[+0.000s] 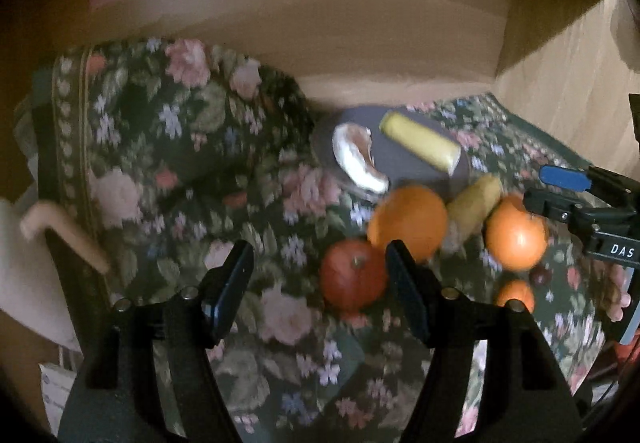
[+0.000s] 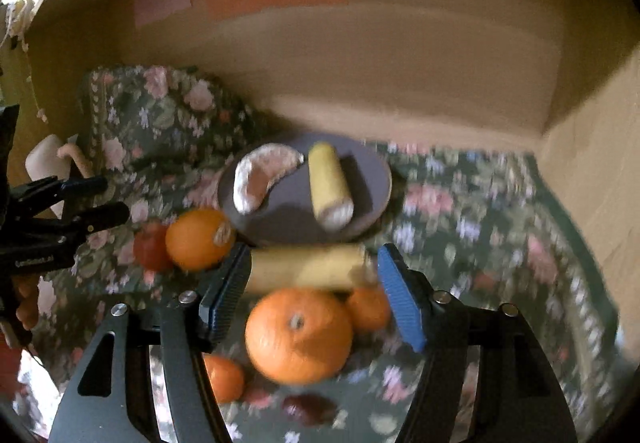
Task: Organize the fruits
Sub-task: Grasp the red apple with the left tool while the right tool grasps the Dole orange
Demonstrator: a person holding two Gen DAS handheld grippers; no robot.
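Both views motion-blurred. Left tongs released, nothing between pads, hanging over floral cloth on bench. Right tongs also released, above fruit cluster, gripping nothing. Grey plate toward back of cloth holds peeled citrus wedge and cut banana piece, lying apart. Just in front of plate: pear-like yellow fruit, large orange, second orange touching red apple, two small tangerines, one dark small fruit. Cardboard walls behind.
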